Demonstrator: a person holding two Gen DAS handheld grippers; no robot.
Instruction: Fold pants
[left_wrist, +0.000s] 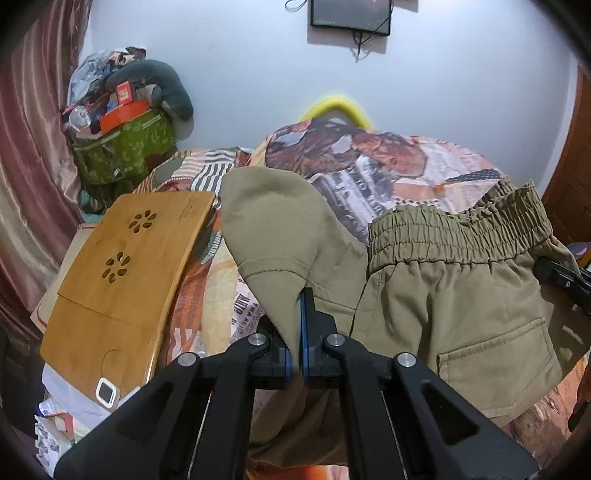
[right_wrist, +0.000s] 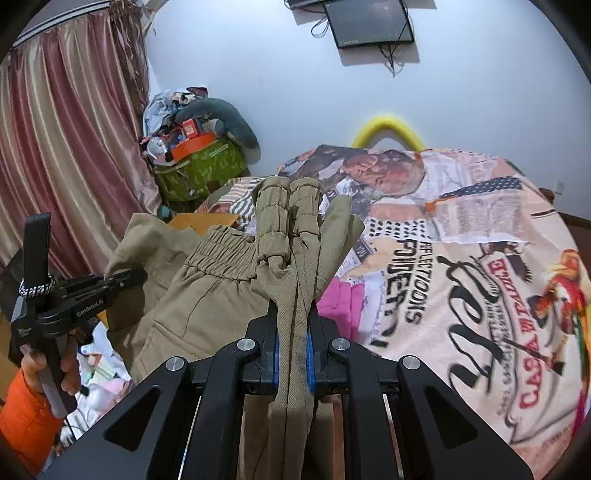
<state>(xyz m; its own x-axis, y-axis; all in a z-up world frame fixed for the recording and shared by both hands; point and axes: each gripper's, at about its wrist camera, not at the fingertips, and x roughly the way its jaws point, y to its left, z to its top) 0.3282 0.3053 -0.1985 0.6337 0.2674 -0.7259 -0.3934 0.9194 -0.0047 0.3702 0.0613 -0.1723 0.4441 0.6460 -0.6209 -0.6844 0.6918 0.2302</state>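
Left wrist view, left gripper (left_wrist: 300, 314): bottom centre of the frame, blue pads pressed together on a fold of the khaki pants (left_wrist: 454, 295).
Left wrist view, pants: they fill the middle and right of the frame, held up above the printed blanket (left_wrist: 388, 173); the gathered elastic waistband (left_wrist: 458, 225) runs across the right centre, a back pocket (left_wrist: 495, 350) sits lower right, and a hemmed flap stands up at centre.
Left wrist view, right gripper (left_wrist: 561, 282): only a black tip shows at the right edge, against the cloth; whether it is pinching can't be told from here.
Left wrist view, surroundings: a bamboo lap tray (left_wrist: 122, 280) lies at left, a green bag (left_wrist: 125, 147) piled with clutter sits upper left.
Right wrist view, right gripper (right_wrist: 293, 325): bottom centre, jaws clamped on a bunched strip of the pants (right_wrist: 207, 295), which runs up between the fingers to the scrunched waistband (right_wrist: 288, 206).
Right wrist view, pants: the rest spreads toward centre left, lifted over the blanket (right_wrist: 461, 266).
Right wrist view, left gripper (right_wrist: 125, 277): at the left edge, its tip at the cloth's far corner, held by a hand (right_wrist: 55, 365) with an orange sleeve (right_wrist: 22, 417).
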